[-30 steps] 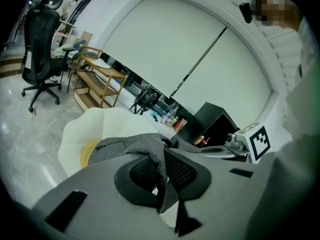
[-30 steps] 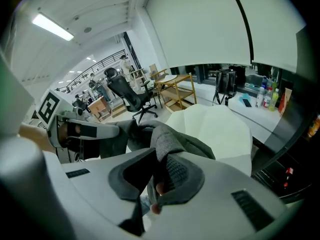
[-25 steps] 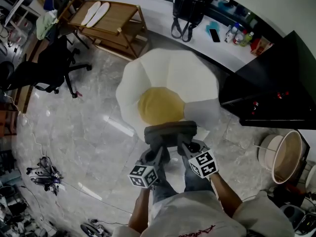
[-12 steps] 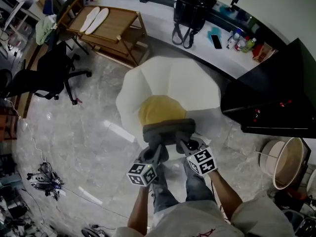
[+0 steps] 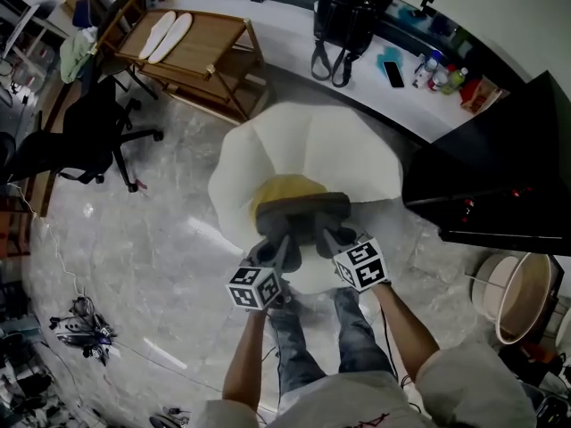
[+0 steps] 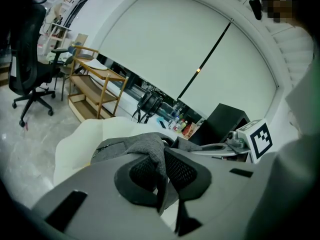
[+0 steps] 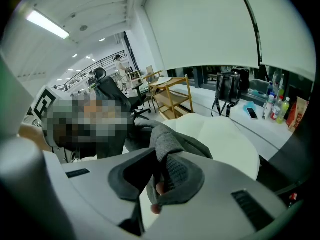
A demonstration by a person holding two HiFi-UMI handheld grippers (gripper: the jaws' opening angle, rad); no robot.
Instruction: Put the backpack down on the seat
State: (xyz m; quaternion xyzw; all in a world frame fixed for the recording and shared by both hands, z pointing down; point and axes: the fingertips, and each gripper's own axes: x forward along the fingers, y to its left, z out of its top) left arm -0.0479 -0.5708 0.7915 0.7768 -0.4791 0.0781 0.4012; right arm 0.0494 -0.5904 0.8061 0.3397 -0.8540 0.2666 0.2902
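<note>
Grey backpack [image 5: 302,214] hangs over the near edge of the white seat [image 5: 357,145], above its yellow centre [image 5: 281,190]. Can't tell if it touches the seat. Both the left gripper [image 5: 279,243] and right gripper [image 5: 326,237] have fingers nearly closed, pinching backpack fabric. Wooden trolley [image 5: 192,47] far left.

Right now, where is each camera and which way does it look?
Head view: on the person's head, looking steeply down at the backpack over the seat; both forearms, legs, left gripper and right gripper show.
Left gripper view: rides that gripper, looking along jaws clamped on backpack fabric towards the window blind.
Right gripper view: same, from the right gripper, jaws clamped on fabric.
Shared: both gripper views show the seat and the black bag.
</note>
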